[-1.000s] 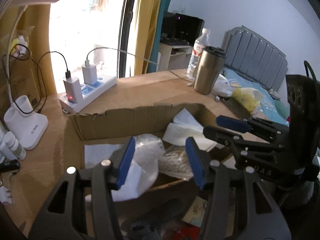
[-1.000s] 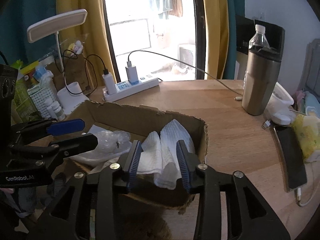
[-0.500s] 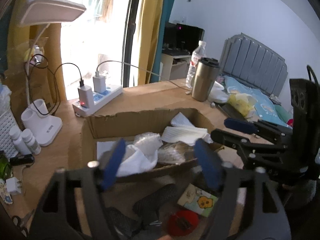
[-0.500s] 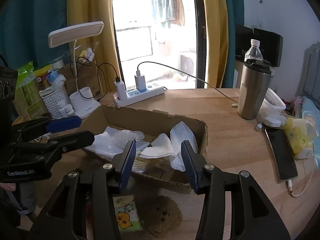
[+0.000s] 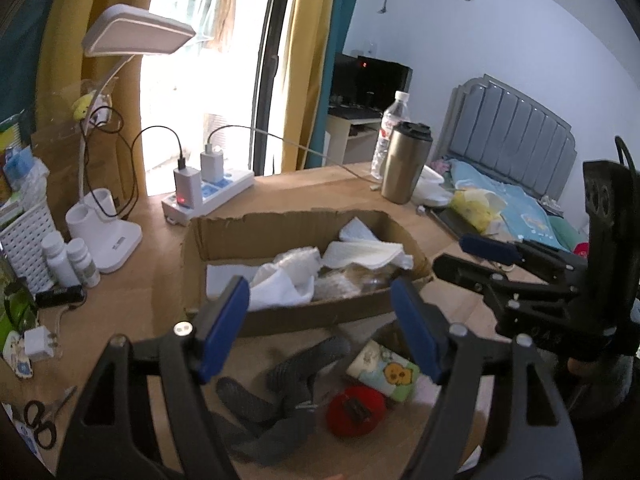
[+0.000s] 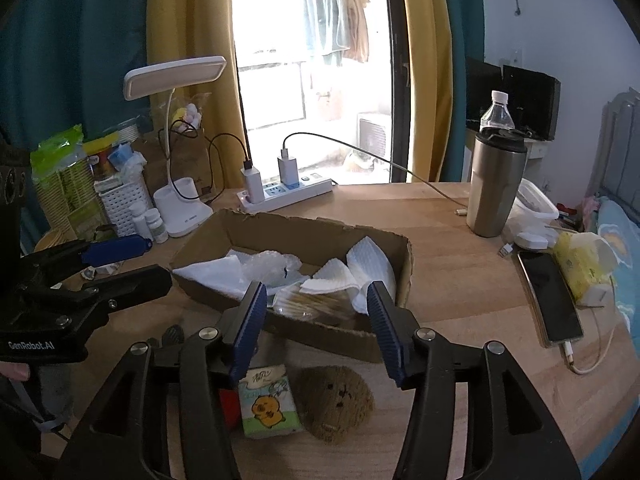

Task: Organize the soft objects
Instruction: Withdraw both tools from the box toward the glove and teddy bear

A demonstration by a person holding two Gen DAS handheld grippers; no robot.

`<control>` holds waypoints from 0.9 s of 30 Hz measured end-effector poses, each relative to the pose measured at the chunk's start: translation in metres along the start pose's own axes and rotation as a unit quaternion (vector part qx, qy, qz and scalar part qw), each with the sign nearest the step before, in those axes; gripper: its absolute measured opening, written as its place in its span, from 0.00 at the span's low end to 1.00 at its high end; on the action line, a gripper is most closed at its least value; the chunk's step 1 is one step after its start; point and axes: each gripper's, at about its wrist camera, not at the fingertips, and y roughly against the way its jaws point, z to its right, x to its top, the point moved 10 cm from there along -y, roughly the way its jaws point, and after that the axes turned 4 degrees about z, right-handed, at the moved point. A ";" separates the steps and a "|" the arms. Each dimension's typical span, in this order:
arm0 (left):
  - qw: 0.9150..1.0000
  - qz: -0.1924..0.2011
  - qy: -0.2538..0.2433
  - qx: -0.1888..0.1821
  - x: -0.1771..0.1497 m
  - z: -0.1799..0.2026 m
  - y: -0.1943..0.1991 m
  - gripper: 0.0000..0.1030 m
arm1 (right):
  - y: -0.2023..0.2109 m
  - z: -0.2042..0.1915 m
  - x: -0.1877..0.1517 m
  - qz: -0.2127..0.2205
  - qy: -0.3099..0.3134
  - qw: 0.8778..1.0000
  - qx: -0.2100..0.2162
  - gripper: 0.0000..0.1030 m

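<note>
Soft items, part sorted: some boxed, four loose in front.
Nearest me, left hand-held gripper (image 5: pixel 320 326) spread and empty; right hand-held gripper (image 6: pixel 316 330) empty, its jaws opening. I count, unboxed on the surface (image 6: pixel 460 304): grey glove (image 5: pixel 280 396), red plush (image 5: pixel 356 410), tissue pack (image 6: pixel 269 406), brown plush (image 6: pixel 336 402). Beyond them, cardboard box (image 6: pixel 360 342) already holding white cloths (image 6: pixel 360 272) and clear plastic wrap (image 6: pixel 268 266). I judge roughly half remains.

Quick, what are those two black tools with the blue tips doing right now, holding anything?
Left tool: open, holding nothing.
Right tool: jaws opening, nothing between them; the cardboard box lies beyond.
</note>
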 end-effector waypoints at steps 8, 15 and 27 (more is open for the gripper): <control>1.000 -0.001 0.007 0.012 -0.011 -0.004 0.010 0.73 | 0.010 0.003 -0.009 0.000 -0.003 1.000 -0.005 0.63; 0.999 -0.016 0.016 0.024 -0.029 -0.010 0.013 0.73 | 0.013 0.009 -0.026 -0.010 -0.011 1.000 -0.008 0.65; 0.997 -0.055 0.030 0.040 -0.066 -0.020 0.006 0.73 | 0.005 0.016 -0.059 -0.043 -0.022 0.999 -0.006 0.66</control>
